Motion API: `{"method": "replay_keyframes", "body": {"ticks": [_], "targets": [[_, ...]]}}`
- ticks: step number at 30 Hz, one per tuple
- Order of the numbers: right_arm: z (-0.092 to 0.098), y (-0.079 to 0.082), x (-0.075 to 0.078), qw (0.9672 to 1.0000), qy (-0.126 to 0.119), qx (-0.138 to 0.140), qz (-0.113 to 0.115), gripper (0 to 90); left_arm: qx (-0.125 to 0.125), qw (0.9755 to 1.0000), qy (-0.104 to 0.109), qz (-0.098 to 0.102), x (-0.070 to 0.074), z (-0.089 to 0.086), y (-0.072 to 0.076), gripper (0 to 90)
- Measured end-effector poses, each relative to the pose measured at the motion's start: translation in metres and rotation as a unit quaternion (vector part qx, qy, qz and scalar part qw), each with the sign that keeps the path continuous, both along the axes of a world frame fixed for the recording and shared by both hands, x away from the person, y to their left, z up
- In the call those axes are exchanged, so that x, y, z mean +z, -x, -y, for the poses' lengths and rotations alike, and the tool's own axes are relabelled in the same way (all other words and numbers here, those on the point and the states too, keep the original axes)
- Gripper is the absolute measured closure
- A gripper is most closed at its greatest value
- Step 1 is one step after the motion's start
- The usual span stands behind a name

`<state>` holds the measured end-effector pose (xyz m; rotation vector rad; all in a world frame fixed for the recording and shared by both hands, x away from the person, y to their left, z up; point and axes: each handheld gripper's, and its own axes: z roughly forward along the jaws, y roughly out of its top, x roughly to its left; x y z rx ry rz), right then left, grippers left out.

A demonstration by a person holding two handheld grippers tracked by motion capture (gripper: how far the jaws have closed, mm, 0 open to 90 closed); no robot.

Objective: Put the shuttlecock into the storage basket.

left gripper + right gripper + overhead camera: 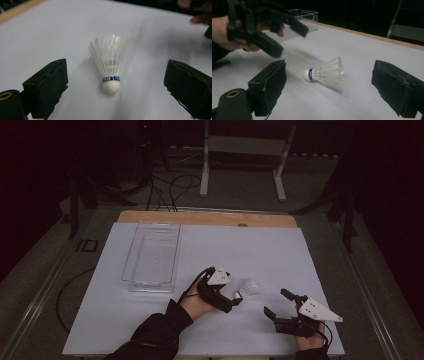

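Here your left tongs [235, 298] stand spread, nothing pinched, with the shuttlecock [109, 65] lying on its side between the pads, cork end toward you. Right tongs [276, 304] are spread too, empty, near the feathers. Judgement: lower the left pair until both pads flank the cork and blue band, not the feathers, which would likely crush. Close gently. The clear tray [151, 254] sits well apart on the white bench [280, 255].
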<state>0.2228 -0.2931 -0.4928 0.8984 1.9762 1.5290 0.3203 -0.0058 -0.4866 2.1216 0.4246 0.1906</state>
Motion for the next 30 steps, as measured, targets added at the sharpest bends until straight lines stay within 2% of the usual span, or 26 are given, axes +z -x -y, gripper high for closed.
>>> {"method": "replay_keyframes", "body": {"ticks": [7, 12, 17, 22, 30], "targets": [[0.000, 0.000, 0.000, 1.0000, 0.000, 0.001, -0.001, 12.1, 0.002, 0.9994, -0.025, -0.023, -0.013, 0.007, -0.004, 7.6], [0.000, 0.000, 0.000, 1.0000, 0.000, 0.002, -0.002, 12.1, 0.007, 0.9980, -0.040, -0.049, -0.018, 0.010, -0.007, 10.3], [0.000, 0.000, -0.001, 1.0000, 0.001, 0.001, -0.003, 12.1, 0.011, 0.9963, -0.054, -0.065, -0.021, 0.013, -0.010, 14.7], [0.000, 0.000, -0.001, 1.0000, 0.000, 0.002, -0.004, 12.1, 0.014, 0.9946, -0.070, -0.075, -0.022, 0.018, -0.012, 18.5], [0.000, 0.000, -0.001, 1.0000, 0.000, 0.002, -0.003, 12.1, 0.030, 0.9926, -0.092, -0.074, -0.023, 0.025, -0.013, 22.9]]}}
